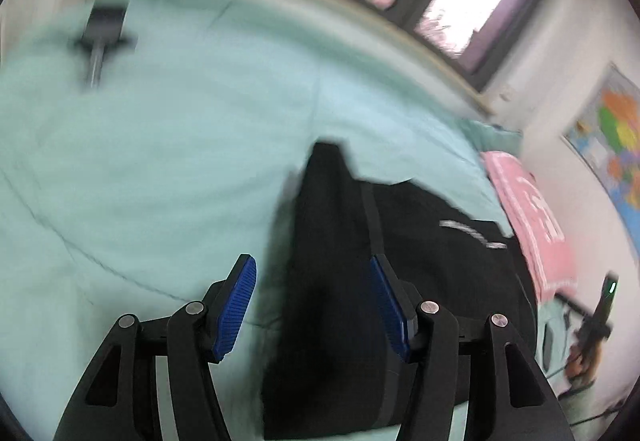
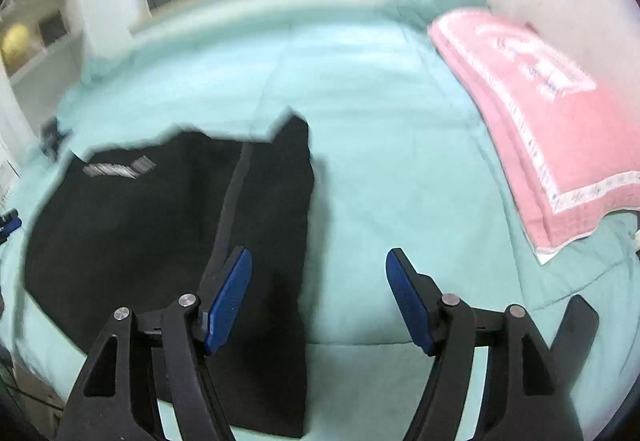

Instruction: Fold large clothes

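Claws both stand wide open, gripping nothing. The left claw (image 1: 312,305) hangs over the black garment (image 1: 360,281), its blue pads (image 1: 236,305) spread to either side of a folded edge; whether they touch the cloth cannot be told. The right claw (image 2: 318,301) hangs over the garment's (image 2: 160,233) right edge, one pad above the black cloth, the other above the bare mint bedspread (image 2: 380,121). The garment lies flat on the bed, partly folded, a white mark near its far edge. A pink pillow (image 2: 540,121) lies well to its right, near the wall.
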